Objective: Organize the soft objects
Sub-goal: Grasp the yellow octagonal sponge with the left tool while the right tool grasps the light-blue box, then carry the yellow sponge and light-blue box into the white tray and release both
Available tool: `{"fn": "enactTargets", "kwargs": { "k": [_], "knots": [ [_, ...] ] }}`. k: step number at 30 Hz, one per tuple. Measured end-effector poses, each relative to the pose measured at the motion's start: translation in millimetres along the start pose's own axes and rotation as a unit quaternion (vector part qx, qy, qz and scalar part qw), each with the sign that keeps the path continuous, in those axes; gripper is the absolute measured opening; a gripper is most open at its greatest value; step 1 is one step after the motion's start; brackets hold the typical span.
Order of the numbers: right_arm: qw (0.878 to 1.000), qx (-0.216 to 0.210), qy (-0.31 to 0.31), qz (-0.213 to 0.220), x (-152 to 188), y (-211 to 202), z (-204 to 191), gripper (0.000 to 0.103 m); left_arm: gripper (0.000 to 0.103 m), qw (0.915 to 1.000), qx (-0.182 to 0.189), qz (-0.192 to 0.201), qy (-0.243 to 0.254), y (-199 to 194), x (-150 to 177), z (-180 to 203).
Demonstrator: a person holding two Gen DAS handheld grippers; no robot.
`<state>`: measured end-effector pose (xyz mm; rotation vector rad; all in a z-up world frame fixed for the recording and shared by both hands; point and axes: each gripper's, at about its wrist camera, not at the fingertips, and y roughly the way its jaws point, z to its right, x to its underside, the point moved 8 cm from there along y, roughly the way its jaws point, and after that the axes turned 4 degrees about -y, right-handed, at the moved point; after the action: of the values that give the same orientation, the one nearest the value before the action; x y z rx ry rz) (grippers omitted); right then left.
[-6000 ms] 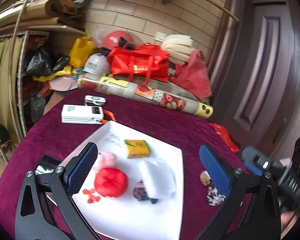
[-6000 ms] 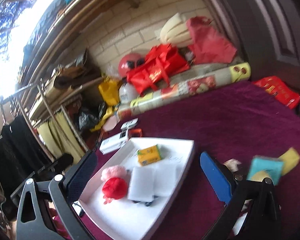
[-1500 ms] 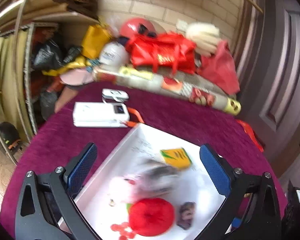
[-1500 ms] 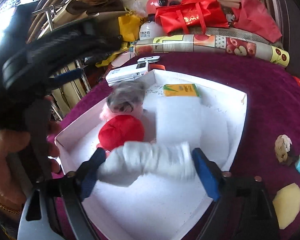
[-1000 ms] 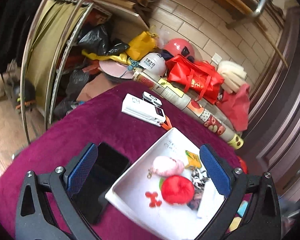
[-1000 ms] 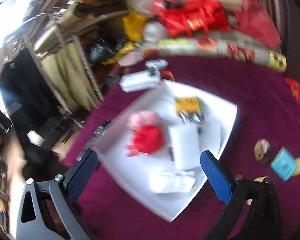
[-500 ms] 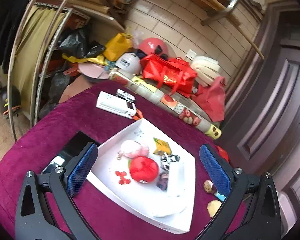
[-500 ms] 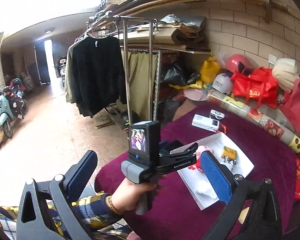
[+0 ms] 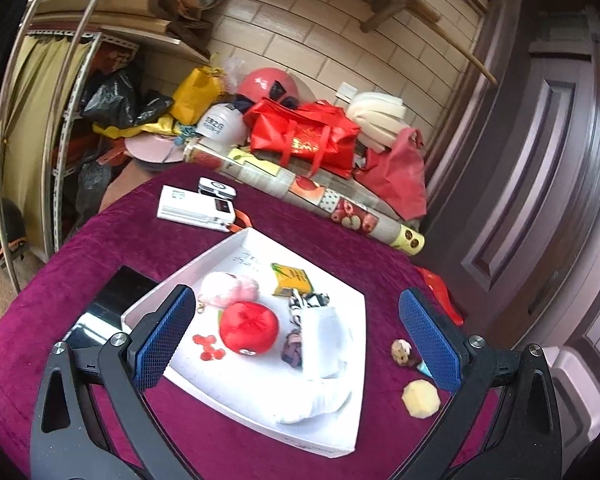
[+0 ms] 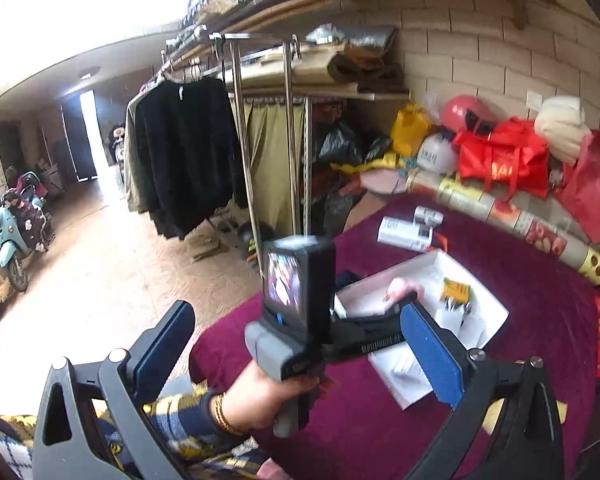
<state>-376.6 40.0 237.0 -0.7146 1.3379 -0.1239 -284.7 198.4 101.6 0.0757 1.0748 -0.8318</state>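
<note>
A white tray [image 9: 340,432] on the purple cloth holds a red plush ball [image 9: 249,327], a pink pompom [image 9: 226,289], a yellow sponge [image 9: 292,279], a zebra-print piece [image 9: 306,304] and white cloths [image 9: 324,344]. A small brown-white ball [image 9: 401,350] and a yellow sponge disc [image 9: 421,399] lie on the cloth right of the tray. My left gripper [image 9: 296,338] is open and empty, above the tray's near side. My right gripper [image 10: 296,344] is open and empty, held high and back, looking at the left gripper's body [image 10: 300,320] and the tray [image 10: 496,320].
A black phone [image 9: 108,308] lies left of the tray. A white device [image 9: 196,209] and a small white case [image 9: 217,188] lie behind it. A patterned roll [image 9: 320,200], red bags [image 9: 304,136] and clutter line the wall. A clothes rack [image 10: 188,152] stands at left.
The right gripper dropped a white cloth into the tray, opened and pulled far back and up. The left gripper drew back from the tray, then came slightly closer.
</note>
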Motion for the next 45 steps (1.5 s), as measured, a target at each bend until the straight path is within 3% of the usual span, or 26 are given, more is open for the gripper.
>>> {"fn": "enactTargets", "kwargs": {
  "k": [3, 8, 12, 14, 15, 19, 21, 22, 24, 32, 33, 34, 35, 37, 38, 40, 43, 45],
  "knots": [
    [0.999, 0.017, -0.004, 0.030, -1.5, -11.5, 8.1, 0.103, 0.103, 0.9999, 0.006, -0.010, 0.007, 5.6, 6.6, 10.0],
    [0.998, 0.021, 0.052, 0.026, 26.3, -10.2, 50.4, 0.103, 0.103, 0.9980, 0.027, -0.042, 0.038, 24.4, 26.0, 42.7],
    [0.985, 0.058, 0.161, -0.006, 82.6, 6.9, 139.9, 0.103, 0.103, 0.9896, 0.044, -0.076, 0.113, 54.4, 57.2, 89.3],
    [0.969, 0.085, 0.234, 0.001, 116.6, 1.2, 202.9, 0.103, 0.103, 0.9801, 0.057, -0.107, 0.157, 71.5, 79.4, 115.5],
    [0.955, 0.118, 0.273, 0.017, 140.7, -9.3, 246.9, 0.103, 0.103, 0.9732, 0.072, -0.124, 0.180, 78.3, 92.3, 130.4],
    [0.909, 0.247, 0.336, -0.007, 226.9, -36.4, 369.5, 0.103, 0.103, 0.9346, 0.108, -0.183, 0.285, 112.6, 152.3, 179.5],
    [0.890, 0.260, 0.374, -0.022, 268.8, -41.5, 412.1, 0.103, 0.103, 0.9199, 0.113, -0.212, 0.310, 127.9, 177.0, 189.3],
    [0.889, 0.257, 0.379, -0.030, 280.0, -40.1, 419.9, 0.103, 0.103, 0.9144, 0.117, -0.223, 0.317, 135.1, 188.2, 192.5],
    [0.898, 0.260, 0.352, -0.051, 294.7, -30.0, 431.8, 0.103, 0.103, 0.9073, 0.121, -0.238, 0.325, 150.6, 204.1, 197.4],
    [0.939, 0.256, 0.202, -0.109, 277.1, 50.1, 426.2, 0.100, 0.102, 0.8934, 0.093, -0.288, 0.332, 202.5, 239.5, 203.1],
    [0.941, 0.256, 0.187, -0.118, 276.5, 58.2, 424.8, 0.096, 0.102, 0.8914, 0.088, -0.297, 0.331, 205.8, 243.9, 201.6],
    [0.944, 0.252, 0.170, -0.132, 277.2, 66.7, 422.8, 0.083, 0.101, 0.8903, 0.085, -0.303, 0.329, 209.2, 246.6, 200.3],
    [0.945, 0.247, 0.158, -0.144, 280.2, 73.5, 419.9, 0.069, 0.093, 0.8890, 0.081, -0.310, 0.327, 211.8, 248.4, 198.6],
    [0.951, 0.222, 0.142, -0.164, 283.4, 87.9, 412.4, 0.059, 0.080, 0.8928, 0.083, -0.313, 0.313, 214.1, 246.9, 195.7],
    [0.951, 0.218, 0.137, -0.170, 284.7, 90.2, 410.8, 0.058, 0.064, 0.8946, 0.087, -0.315, 0.305, 214.2, 245.2, 193.8],
    [0.951, 0.223, 0.125, -0.173, 284.9, 88.2, 406.4, 0.054, 0.061, 0.8955, 0.092, -0.313, 0.303, 213.9, 242.0, 191.8],
    [0.953, 0.215, 0.135, -0.164, 282.1, 77.1, 399.0, 0.035, 0.057, 0.8929, 0.100, -0.310, 0.311, 209.0, 240.6, 191.8],
    [0.953, 0.219, 0.155, -0.140, 278.7, 60.9, 394.5, 0.033, 0.057, 0.8976, 0.107, -0.303, 0.302, 204.2, 235.5, 191.0]
  ]
}}
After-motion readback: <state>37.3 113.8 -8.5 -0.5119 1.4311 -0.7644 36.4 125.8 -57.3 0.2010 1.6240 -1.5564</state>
